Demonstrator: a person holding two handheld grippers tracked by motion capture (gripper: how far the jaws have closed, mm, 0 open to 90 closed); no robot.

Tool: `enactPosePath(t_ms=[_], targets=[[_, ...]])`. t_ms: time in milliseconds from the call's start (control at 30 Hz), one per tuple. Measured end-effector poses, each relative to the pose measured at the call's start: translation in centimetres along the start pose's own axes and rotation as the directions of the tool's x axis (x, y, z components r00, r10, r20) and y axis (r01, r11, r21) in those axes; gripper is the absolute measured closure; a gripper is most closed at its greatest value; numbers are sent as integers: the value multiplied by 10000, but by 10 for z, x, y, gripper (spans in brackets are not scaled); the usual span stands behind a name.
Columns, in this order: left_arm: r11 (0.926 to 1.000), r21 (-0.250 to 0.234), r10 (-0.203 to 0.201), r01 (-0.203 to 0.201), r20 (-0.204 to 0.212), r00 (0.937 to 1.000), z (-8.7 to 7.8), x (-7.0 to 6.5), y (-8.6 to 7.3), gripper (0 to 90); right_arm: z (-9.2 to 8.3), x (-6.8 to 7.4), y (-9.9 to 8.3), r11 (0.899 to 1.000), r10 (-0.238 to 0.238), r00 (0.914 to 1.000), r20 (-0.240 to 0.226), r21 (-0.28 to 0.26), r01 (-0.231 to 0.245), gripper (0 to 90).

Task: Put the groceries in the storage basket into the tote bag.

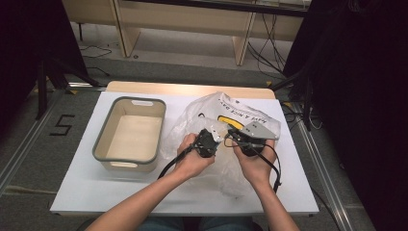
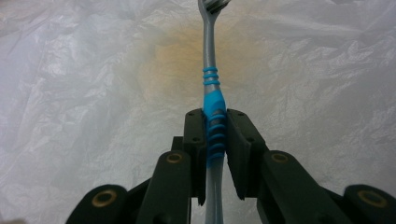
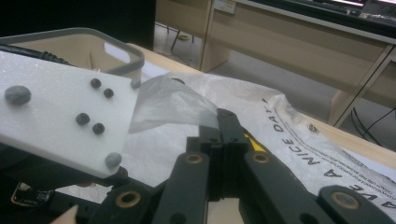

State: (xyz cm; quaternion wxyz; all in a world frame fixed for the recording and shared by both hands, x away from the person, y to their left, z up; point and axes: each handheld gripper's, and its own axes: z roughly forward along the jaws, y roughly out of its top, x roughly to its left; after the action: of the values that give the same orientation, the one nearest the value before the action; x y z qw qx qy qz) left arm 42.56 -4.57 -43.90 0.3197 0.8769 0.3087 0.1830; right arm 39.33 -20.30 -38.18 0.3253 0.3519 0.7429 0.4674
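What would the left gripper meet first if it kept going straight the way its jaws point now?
Most likely the plastic bag. The left gripper, shut on the toothbrush, points into the crinkled film, which spans the whole background ahead. The brush head would probably touch first, though the depth to the film is hard to judge.

One plastic bag (image 1: 240,113); one toothbrush (image 2: 212,107); one bin (image 1: 130,134); two hand-held grippers

High view: fixed overhead, person's side, looks fwd/down over the white rectangular table (image 1: 86,187). Left gripper view: very close, facing along its jaws straight onto the crinkled translucent plastic bag (image 2: 93,93). Right gripper view: low, near-level across the table twd background desks. All 3 share the bag (image 1: 240,113) (image 3: 299,140).
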Motion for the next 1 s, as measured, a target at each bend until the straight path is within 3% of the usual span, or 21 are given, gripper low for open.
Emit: enactPosePath(t_ms=[400,633,1000], targets=[[9998,-44,202,-203,-86,9998,3,0,0,763,0,-1,0,10000,26,10000,33,10,-26,900],[9995,-301,-21,20,-20,10000,-1,0,-1,643,0,-2,-1,10000,11,10000,36,26,-11,900],[9968,-689,474,-413,887,9949,-47,-3,-10,538,-2,-3,-2,9999,85,9999,66,83,-86,900]])
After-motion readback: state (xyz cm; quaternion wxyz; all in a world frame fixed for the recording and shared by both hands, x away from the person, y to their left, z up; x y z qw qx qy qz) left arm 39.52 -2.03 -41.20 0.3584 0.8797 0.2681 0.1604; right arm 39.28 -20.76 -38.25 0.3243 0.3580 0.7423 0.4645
